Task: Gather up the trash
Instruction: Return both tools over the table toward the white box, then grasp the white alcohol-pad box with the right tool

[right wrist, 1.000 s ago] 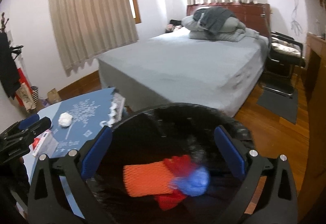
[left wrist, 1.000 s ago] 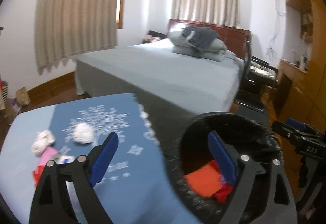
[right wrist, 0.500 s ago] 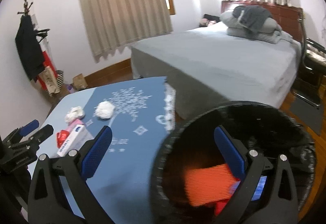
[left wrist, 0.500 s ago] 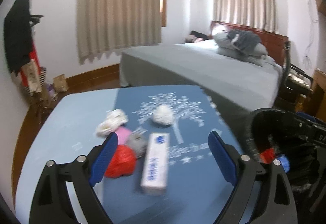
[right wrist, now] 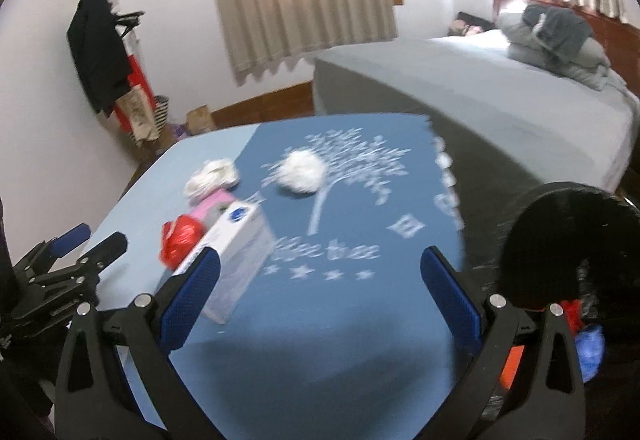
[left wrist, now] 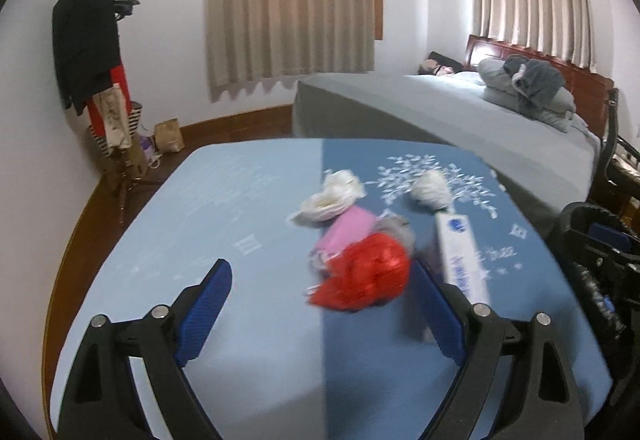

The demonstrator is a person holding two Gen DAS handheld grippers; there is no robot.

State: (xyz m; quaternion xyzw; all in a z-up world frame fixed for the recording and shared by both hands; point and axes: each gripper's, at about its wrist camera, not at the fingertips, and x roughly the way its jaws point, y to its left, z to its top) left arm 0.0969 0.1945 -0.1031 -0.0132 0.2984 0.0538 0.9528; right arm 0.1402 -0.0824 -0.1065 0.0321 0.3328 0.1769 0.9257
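Trash lies in a cluster on the blue tablecloth point(left wrist: 248, 224): a crumpled red wrapper point(left wrist: 366, 274), a pink piece point(left wrist: 346, 230), a white crumpled wad point(left wrist: 328, 200), a white paper ball point(left wrist: 432, 190) and a white-and-blue box point(left wrist: 460, 252). My left gripper point(left wrist: 320, 304) is open just in front of the red wrapper, nothing between its fingers. My right gripper point(right wrist: 320, 292) is open above the cloth, with the box point(right wrist: 236, 252) by its left finger. The black bin point(right wrist: 568, 240) stands at the table's right and holds red, orange and blue scraps.
A bed point(left wrist: 460, 120) with grey bedding stands beyond the table. A coat stand point(left wrist: 100, 80) with dark clothes is at the far left beside a paper bag point(left wrist: 168, 136). The left gripper point(right wrist: 64, 264) shows at the right wrist view's left edge.
Both grippers swung left, away from the bin and over the table. The left one now faces the trash cluster closely. Both stayed open.
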